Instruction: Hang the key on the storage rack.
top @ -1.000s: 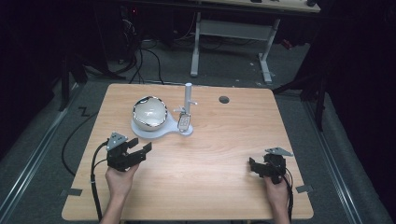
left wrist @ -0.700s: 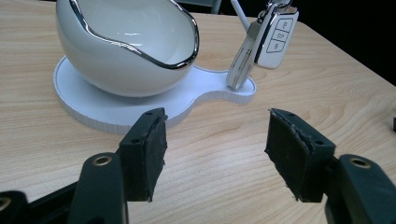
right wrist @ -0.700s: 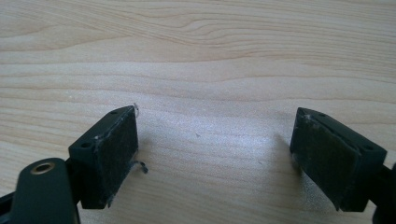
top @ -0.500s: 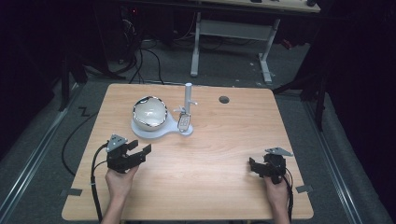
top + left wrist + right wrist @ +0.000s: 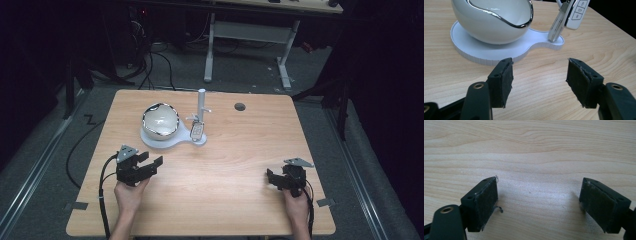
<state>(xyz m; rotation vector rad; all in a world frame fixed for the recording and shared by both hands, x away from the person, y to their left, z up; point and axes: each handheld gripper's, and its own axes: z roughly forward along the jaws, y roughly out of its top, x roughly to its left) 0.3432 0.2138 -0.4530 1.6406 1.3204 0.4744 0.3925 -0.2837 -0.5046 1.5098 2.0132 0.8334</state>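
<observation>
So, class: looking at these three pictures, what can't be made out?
- Key fob: left gripper view's top edge cuts it off; button symbols too small.
- Bowl contents: high view too small, glare.
- Stand post: left gripper view, cut off above.

Your high view looks down on the whole bench (image 5: 225,165); each tongs' camera rides close, low, facing past its pads.

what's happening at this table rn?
A person holds a two-jaw gripper in each hand over a wooden table. Neither grips anything. The left gripper is open and points at a white stand that carries a white bowl with a chrome rim and a car key fob hanging from its post. The right gripper is open over bare wood, well away from the stand.
</observation>
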